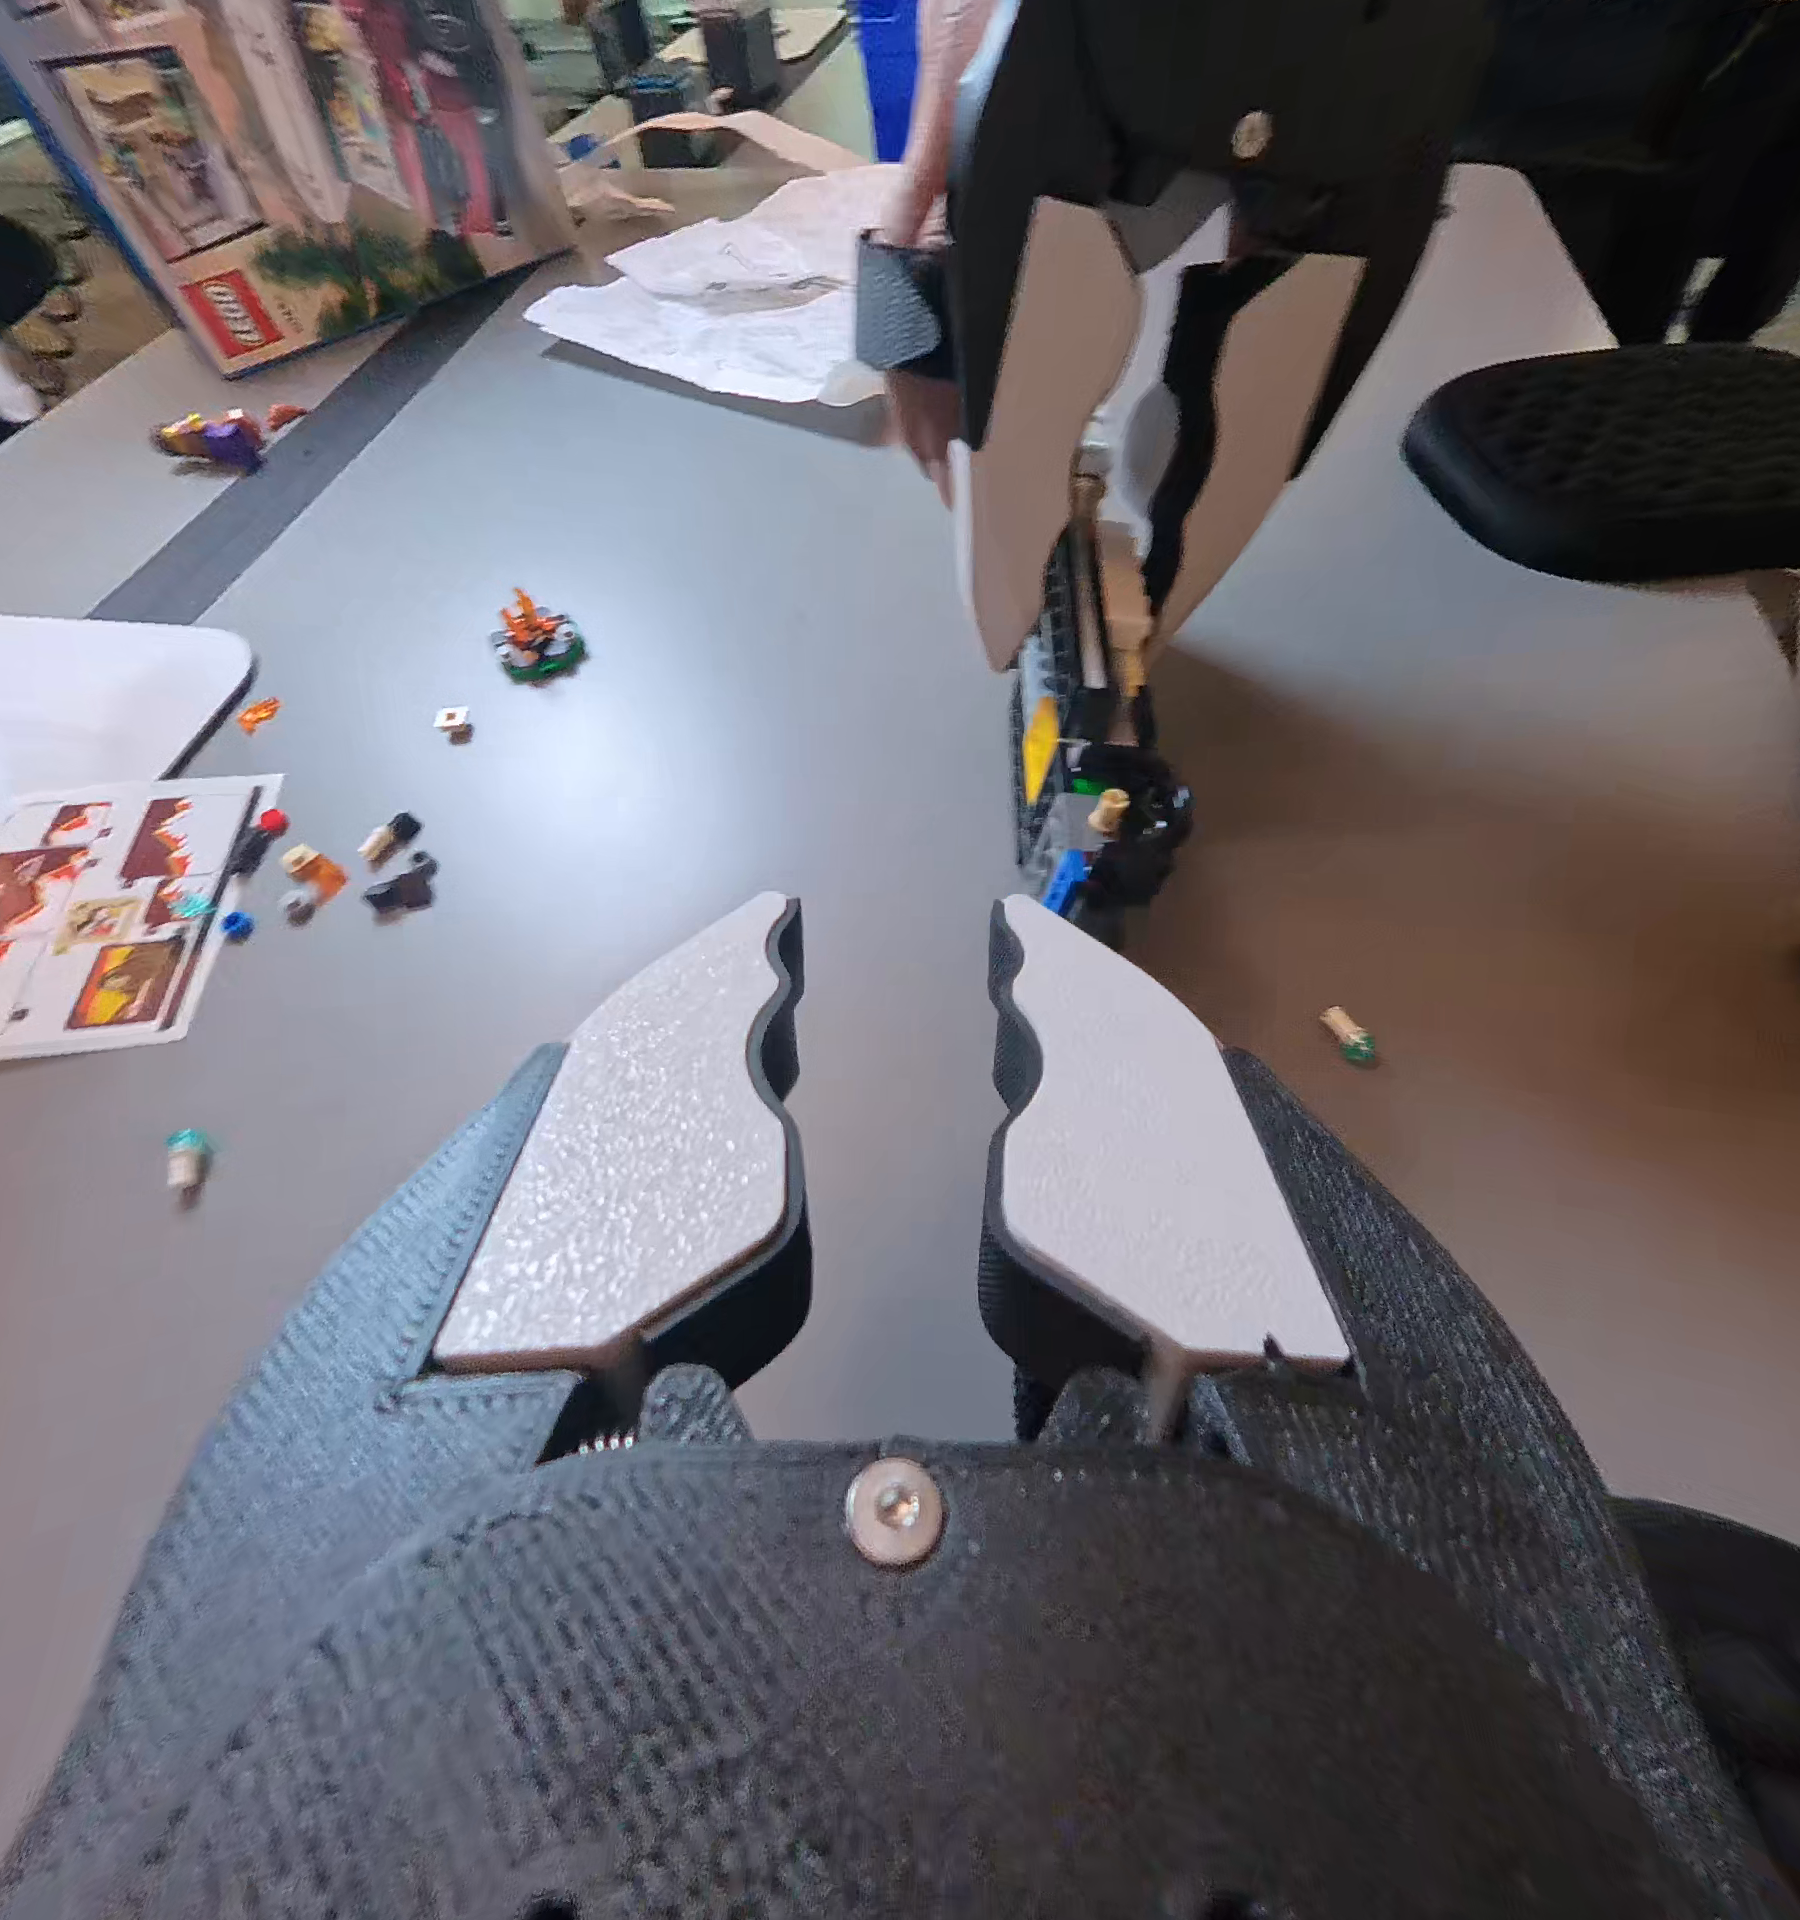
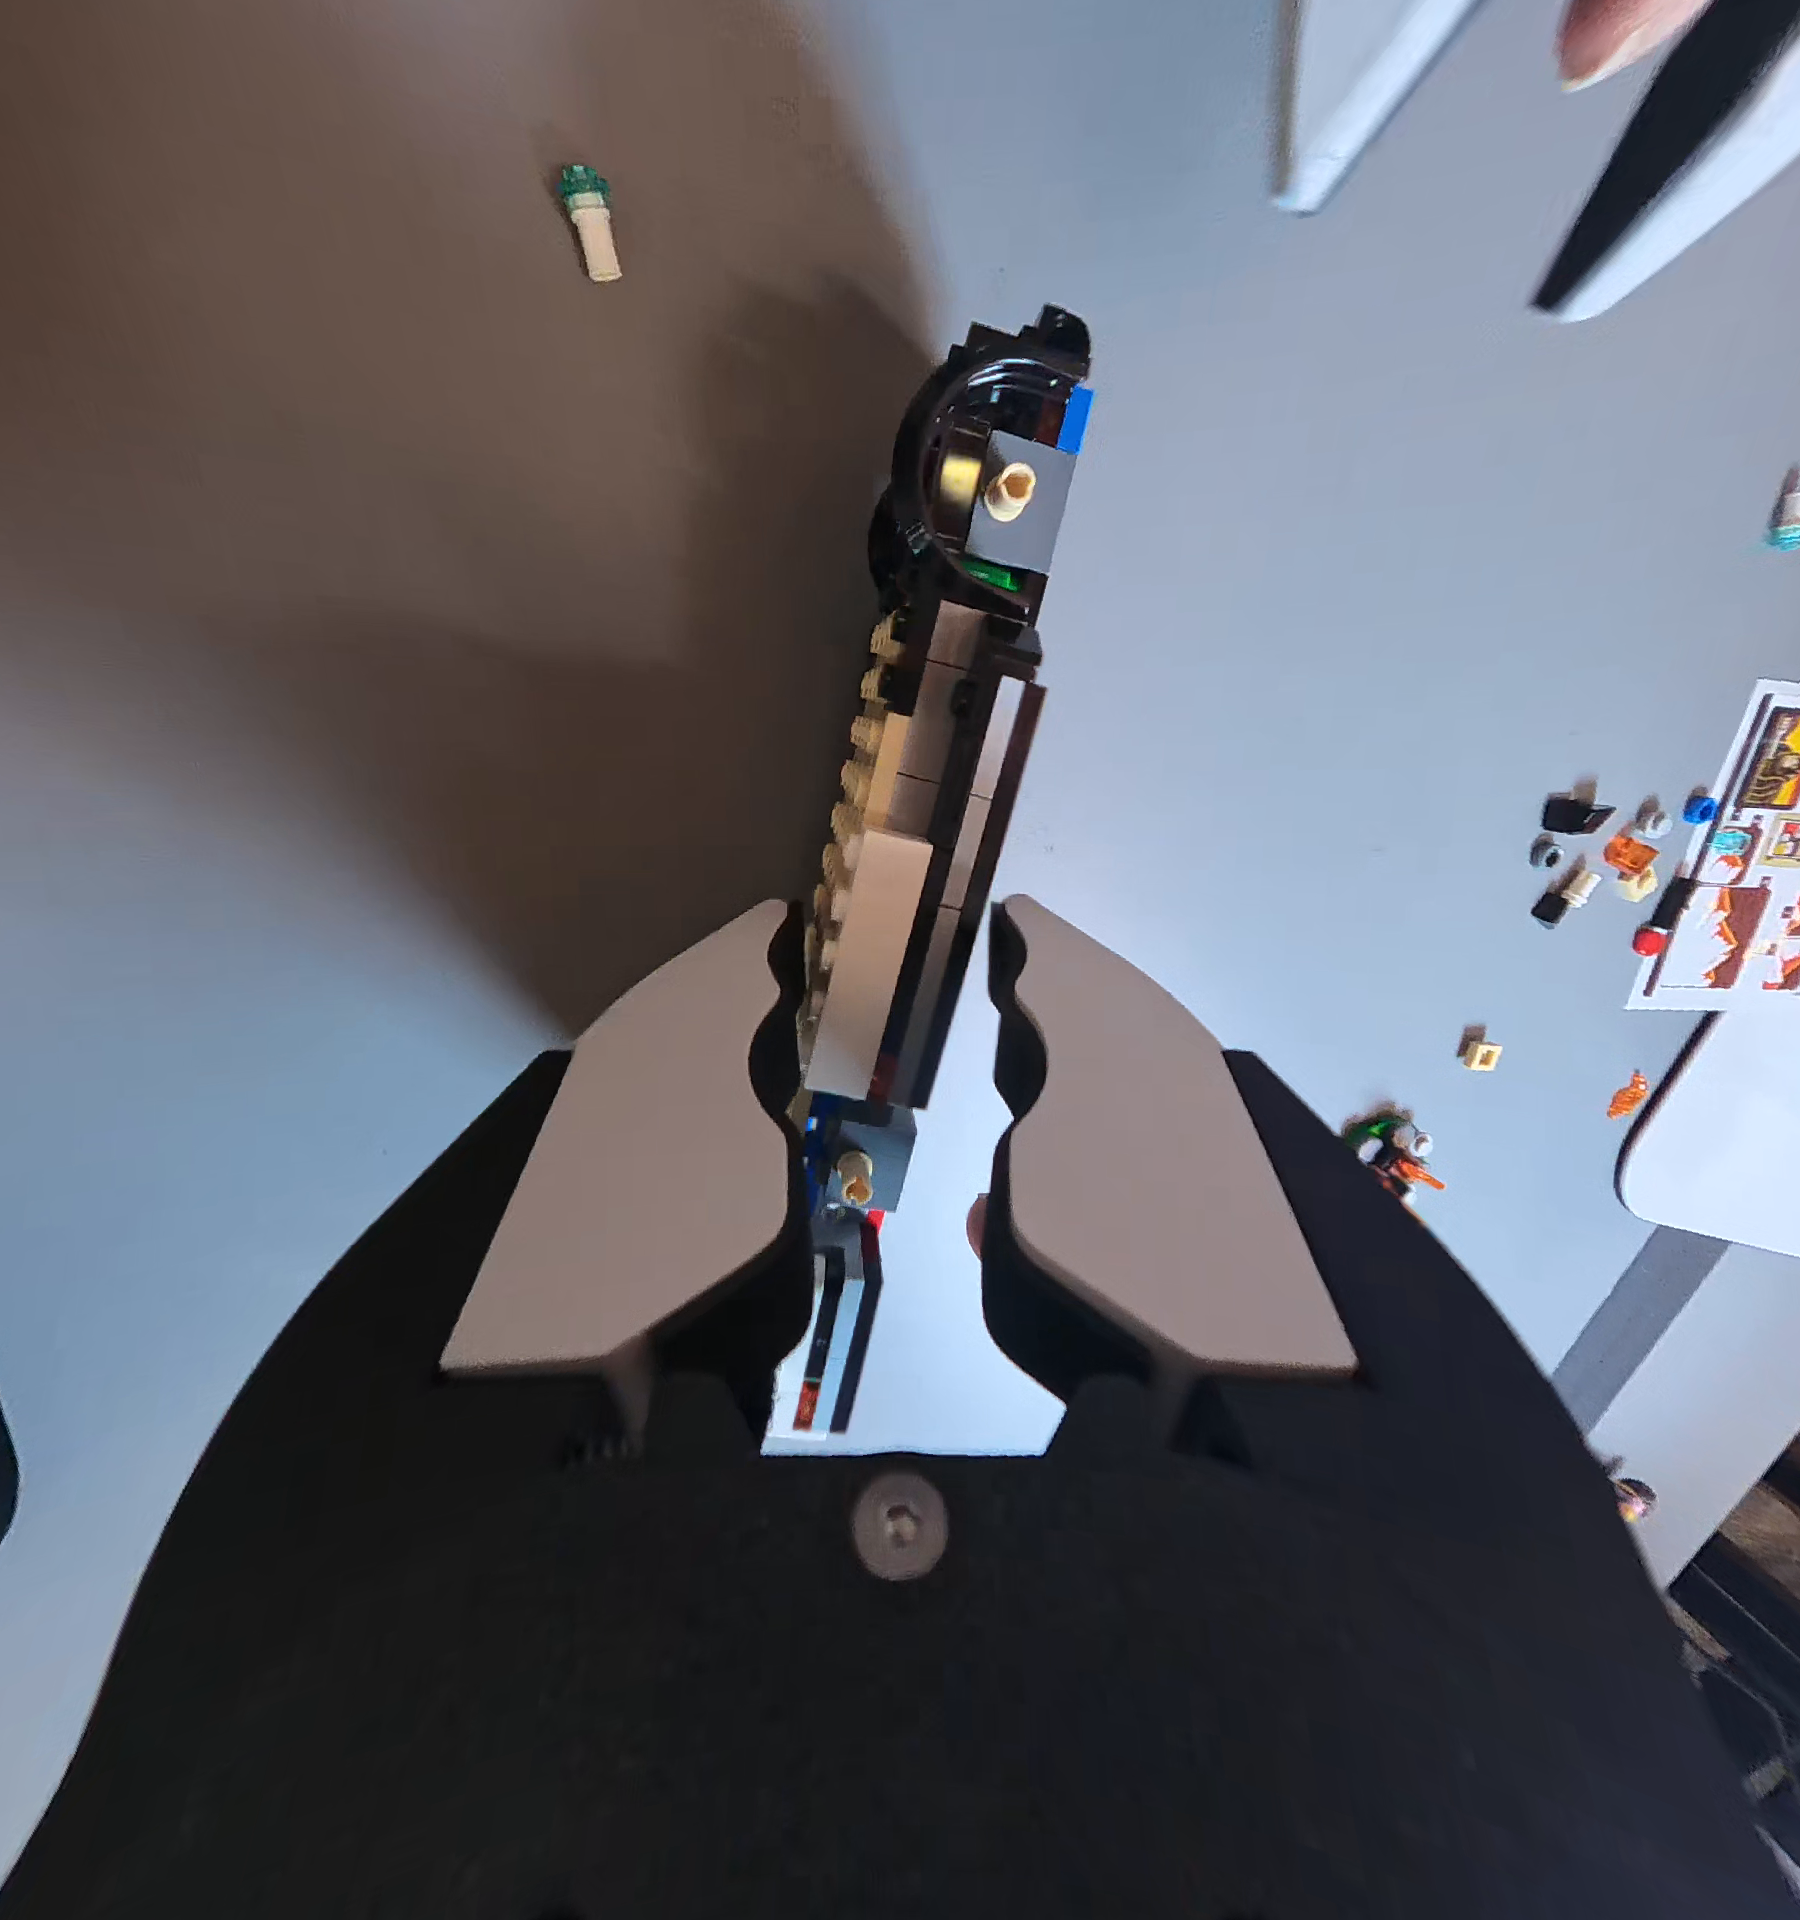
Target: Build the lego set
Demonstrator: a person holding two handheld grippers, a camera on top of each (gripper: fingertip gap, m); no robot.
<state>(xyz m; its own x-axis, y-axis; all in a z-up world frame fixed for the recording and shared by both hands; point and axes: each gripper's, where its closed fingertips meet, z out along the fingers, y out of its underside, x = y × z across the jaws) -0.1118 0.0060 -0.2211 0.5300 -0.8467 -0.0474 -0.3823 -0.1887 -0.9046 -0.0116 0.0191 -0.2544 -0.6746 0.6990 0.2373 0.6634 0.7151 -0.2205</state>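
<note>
A long brick build (image 2: 979, 623) in black, grey, white and tan stands on its edge on the grey table (image 2: 1291, 520). My right gripper (image 2: 891, 914) is shut on its near end: the studded side lies against the left pad and the dark side meets the right fingertip. In the left wrist view the right gripper (image 1: 1083, 644) comes down over the build (image 1: 1114, 821) from above. My left gripper (image 1: 896, 914) is open and empty, just left of the build's near end, with only bare table between its fingers. It also shows in the right wrist view (image 2: 1706, 156) at the top right.
A tan-and-green piece (image 1: 1350, 1036) lies right of the build. Several loose pieces (image 1: 356, 862), a sticker sheet (image 1: 85, 914), a white tray (image 1: 75, 686) and a small orange-and-green build (image 1: 537, 639) lie left. A toy box (image 1: 283, 177), papers (image 1: 719, 301) and a black chair (image 1: 1644, 457) stand beyond. Spacing between my two grippers at the tips: around 11 cm.
</note>
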